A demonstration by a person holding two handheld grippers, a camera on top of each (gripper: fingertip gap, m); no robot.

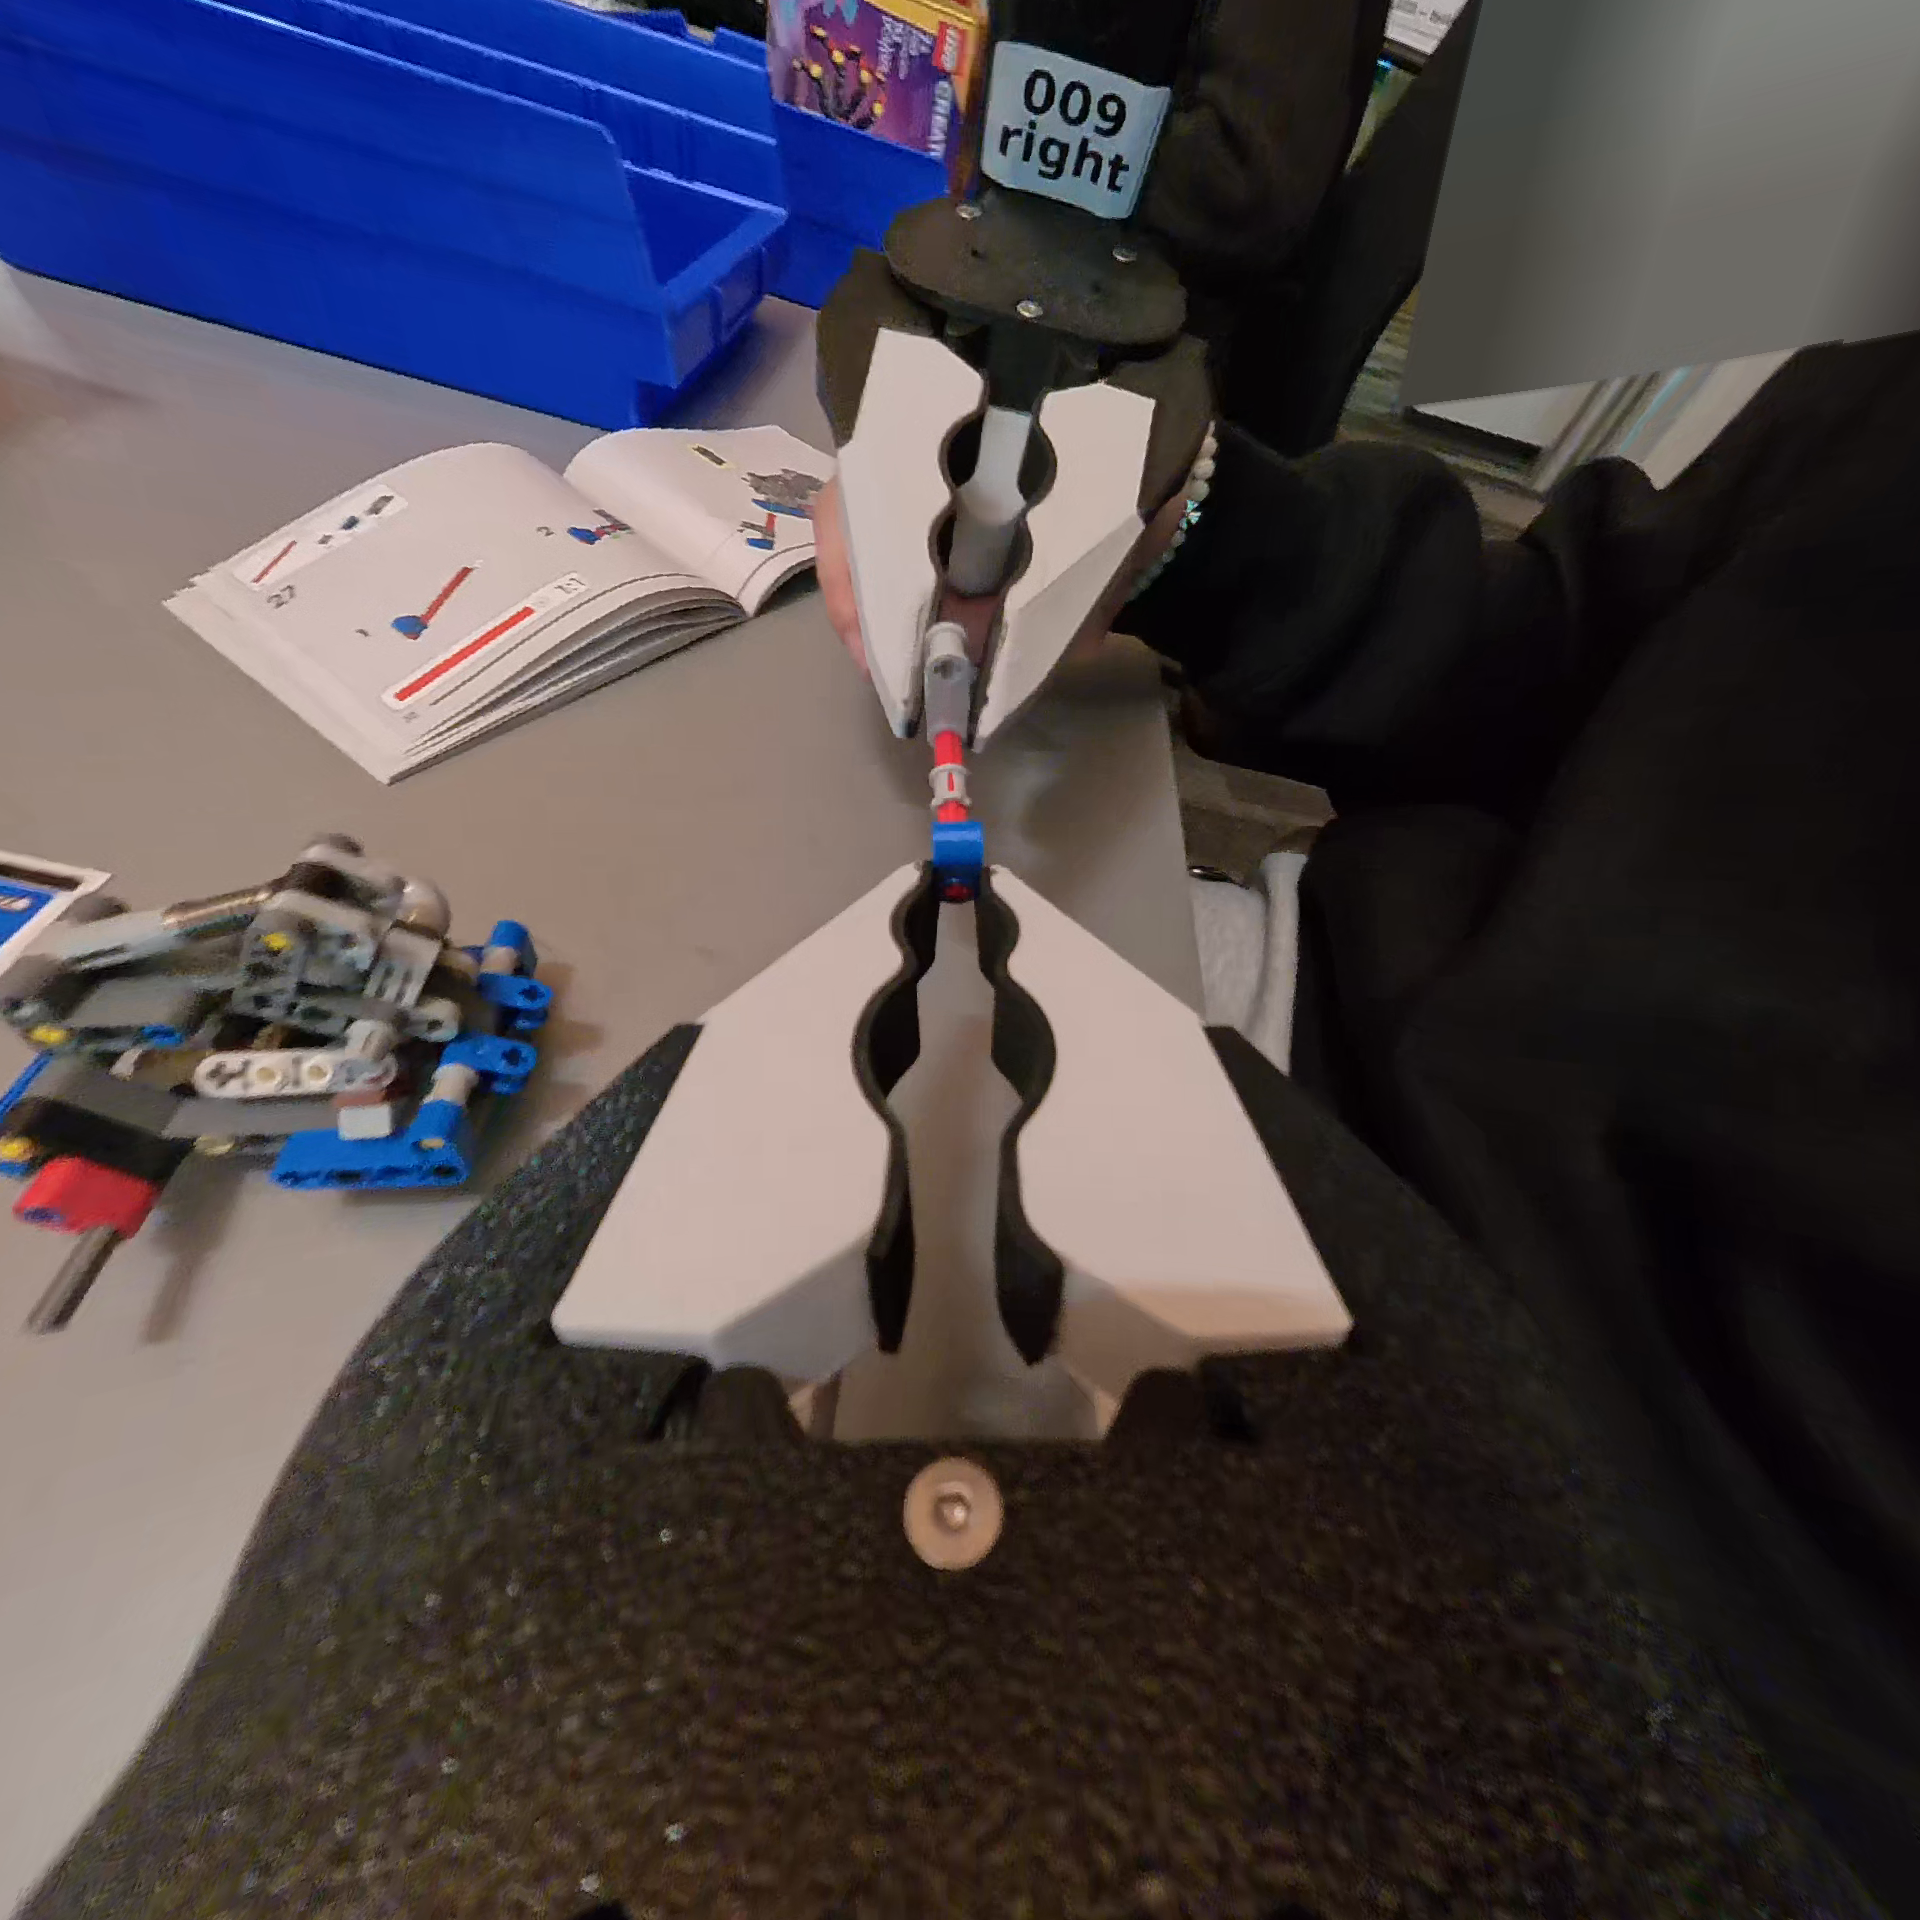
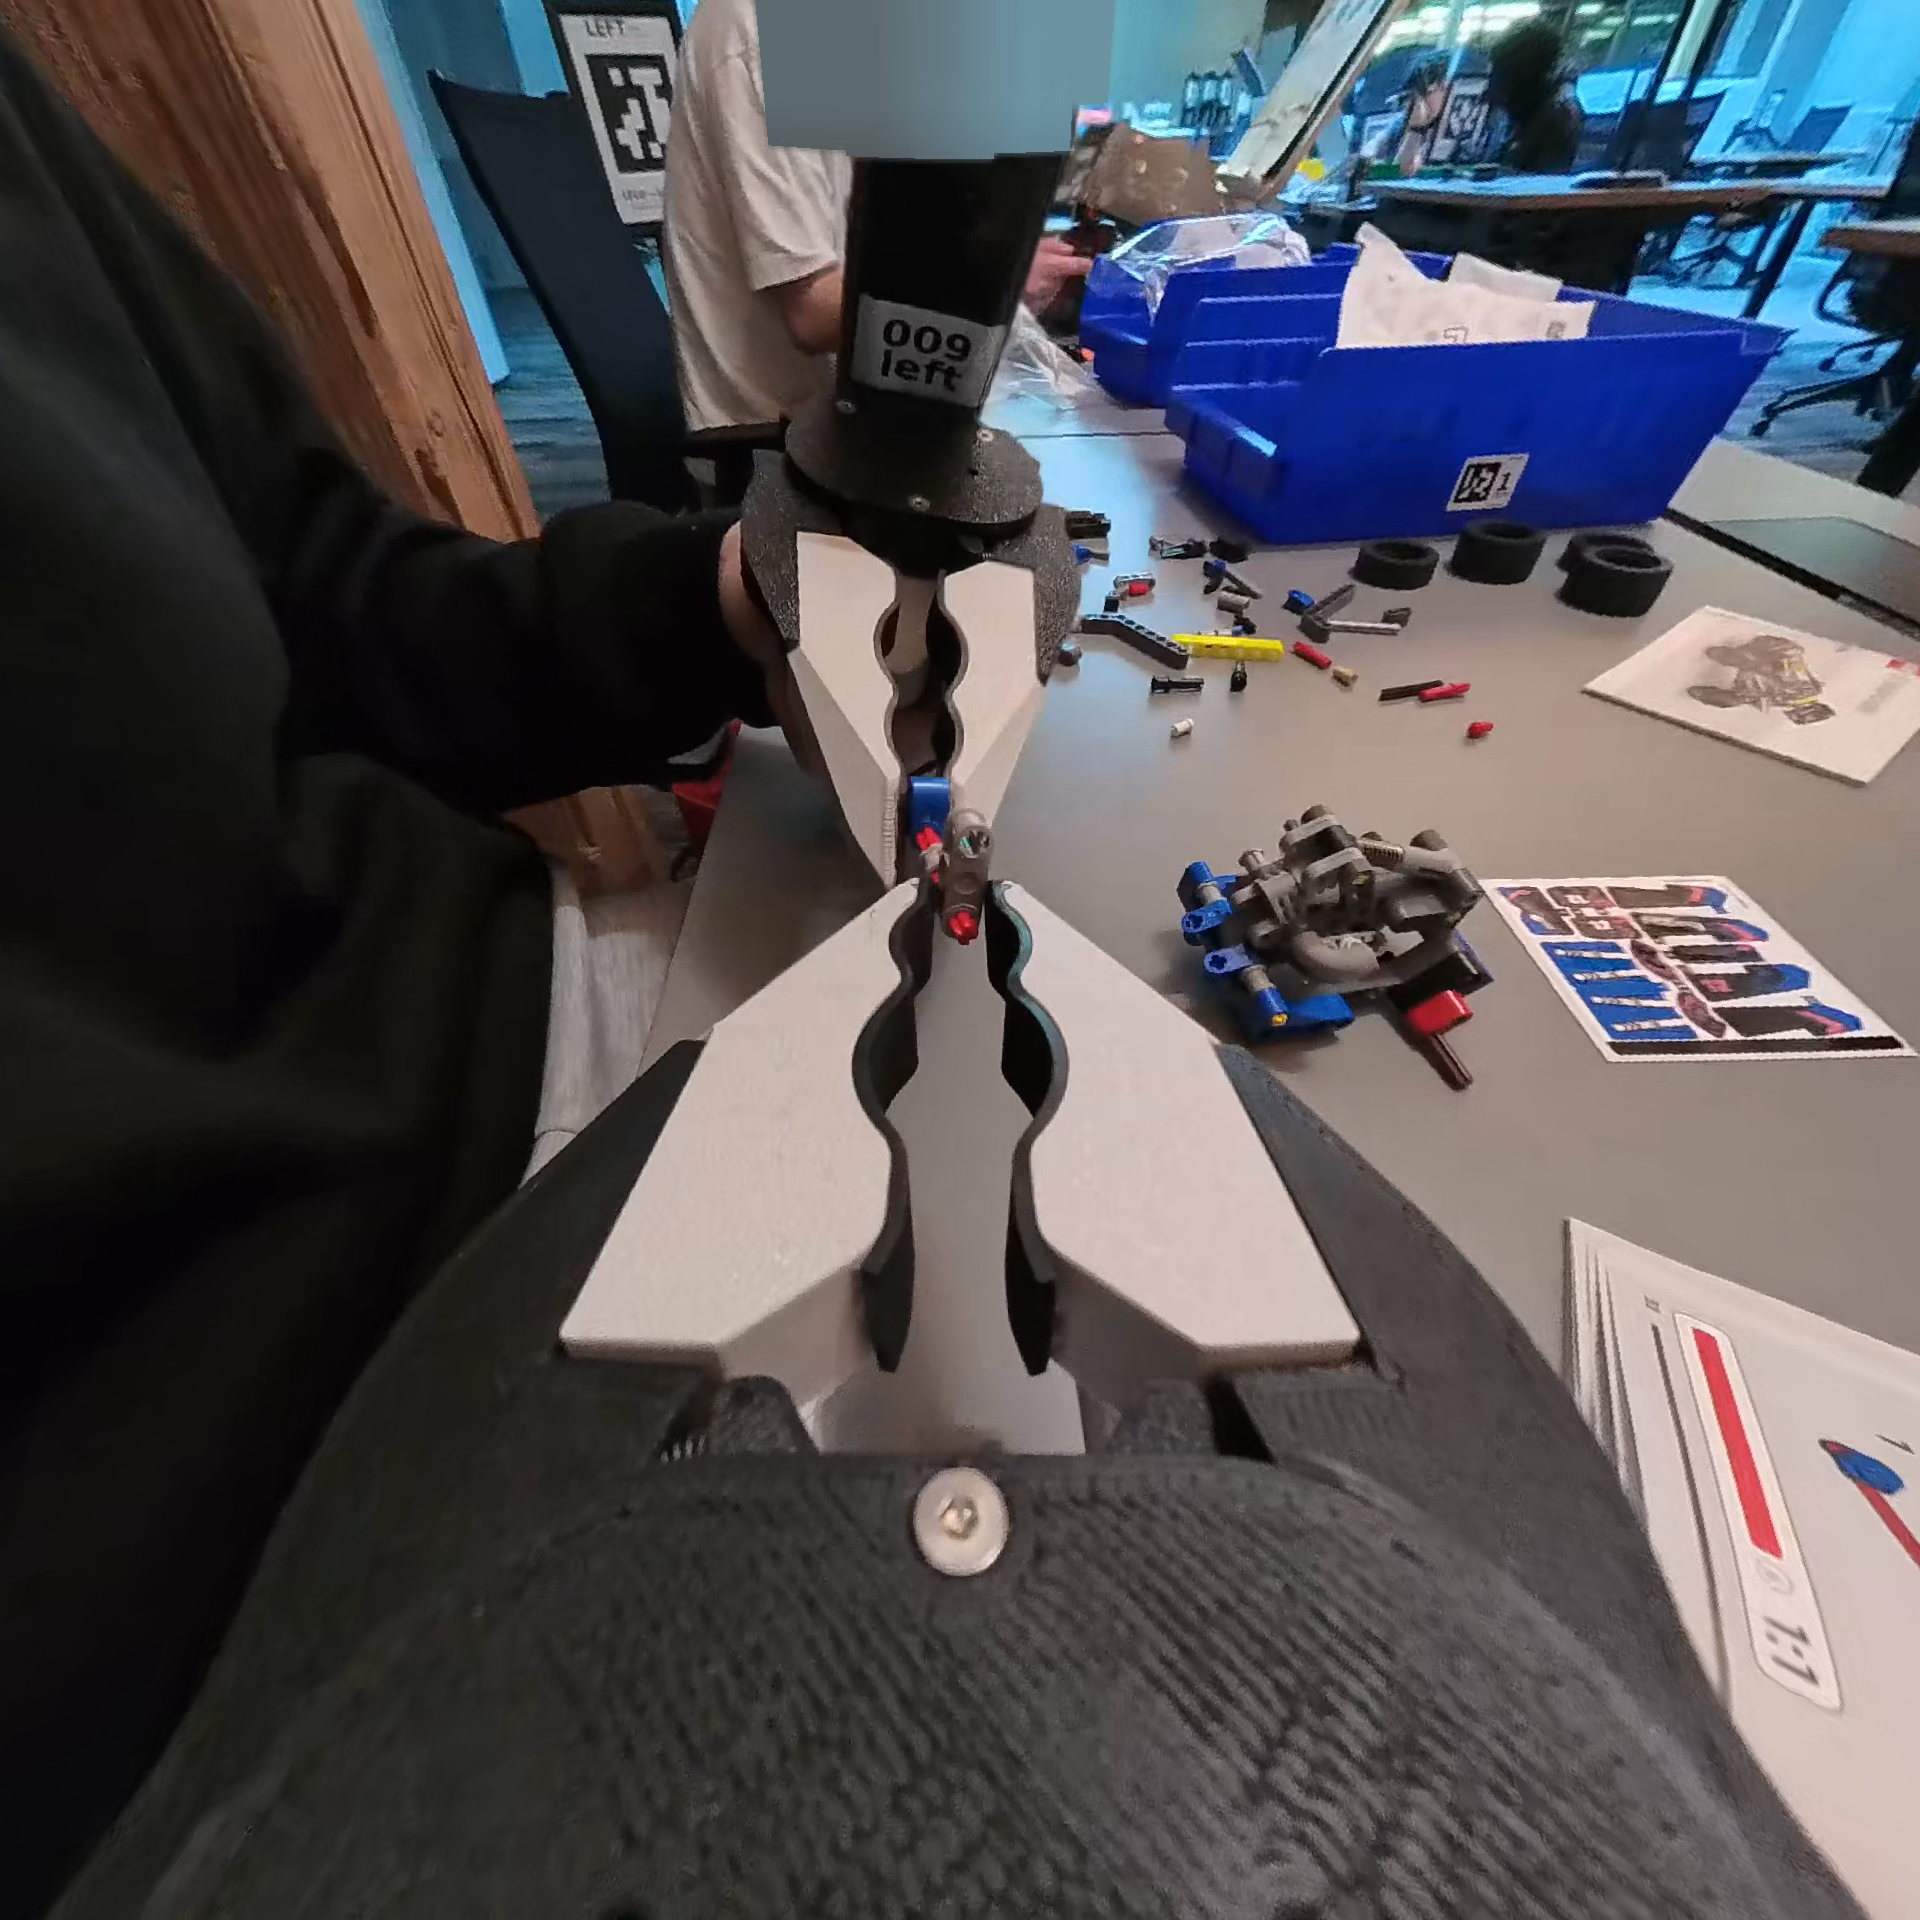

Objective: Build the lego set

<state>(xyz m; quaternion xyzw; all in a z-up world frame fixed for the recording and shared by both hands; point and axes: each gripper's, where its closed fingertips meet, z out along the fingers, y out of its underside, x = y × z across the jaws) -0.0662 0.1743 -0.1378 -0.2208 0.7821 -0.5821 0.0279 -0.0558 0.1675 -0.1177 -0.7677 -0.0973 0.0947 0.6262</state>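
Note:
In the left wrist view, my left gripper point(image 1: 957, 871) is shut on a blue connector point(image 1: 957, 847) with a red axle point(image 1: 948, 764) running out of it. My right gripper point(image 1: 940, 727) faces it tip to tip and is shut on a grey connector point(image 1: 948, 681) sitting on the far end of that axle. In the right wrist view, my right gripper point(image 2: 961, 896) holds the grey connector point(image 2: 966, 871), and the left gripper point(image 2: 930, 831) holds the blue connector point(image 2: 927, 802). Both are held above the table's near edge. The partly built grey and blue model point(image 1: 260, 997) point(image 2: 1340, 925) lies on the table.
An open instruction booklet point(image 1: 499, 582) point(image 2: 1766, 1455) lies on the grey table. A sticker sheet point(image 2: 1704, 966), loose parts point(image 2: 1226, 644), black tyres point(image 2: 1496, 551) and a second booklet point(image 2: 1766, 696) lie farther off. Blue bins point(image 1: 416, 208) point(image 2: 1455, 395) stand at the back. A person point(image 2: 748, 208) stands behind. My left and right fingertips are right by each other.

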